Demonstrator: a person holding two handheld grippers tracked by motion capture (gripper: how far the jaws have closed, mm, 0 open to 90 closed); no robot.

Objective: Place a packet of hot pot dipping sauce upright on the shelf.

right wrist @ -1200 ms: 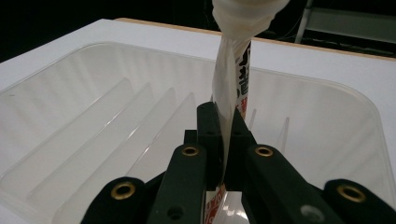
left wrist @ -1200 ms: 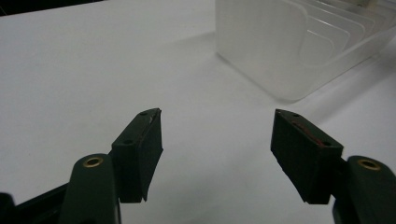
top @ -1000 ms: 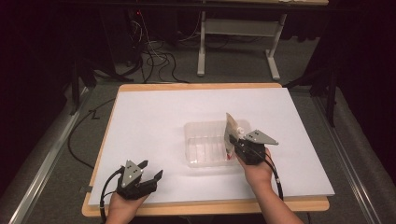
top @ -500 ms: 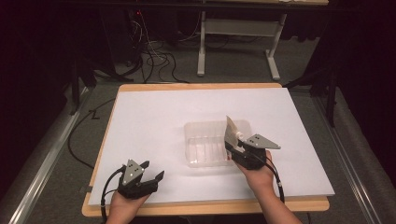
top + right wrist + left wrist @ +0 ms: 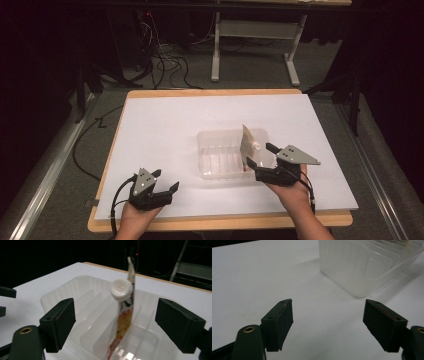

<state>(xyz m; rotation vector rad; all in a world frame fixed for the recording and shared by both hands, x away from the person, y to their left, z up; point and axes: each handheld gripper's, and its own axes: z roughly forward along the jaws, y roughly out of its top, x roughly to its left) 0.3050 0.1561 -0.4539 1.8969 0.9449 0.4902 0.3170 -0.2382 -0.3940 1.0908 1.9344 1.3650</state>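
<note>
The clear plastic tray (image 5: pixel 225 160) sits near the middle of my white table (image 5: pixel 165 125), and 1 flat spouted pouch (image 5: pixel 247 142) stands on edge inside it at the right end, its white screw cap (image 5: pixel 121 290) toward me and its lower part printed in red and orange, with dark lettering too blurred to read. My right gripper (image 5: pixel 259 155) hangs at the tray's right end with its 2 jaws spread wide on either side of the pouch, gripping nothing. My left gripper (image 5: pixel 167 189) rests near the table's front-left edge, well apart from the tray, its jaws likewise parted and empty.
</note>
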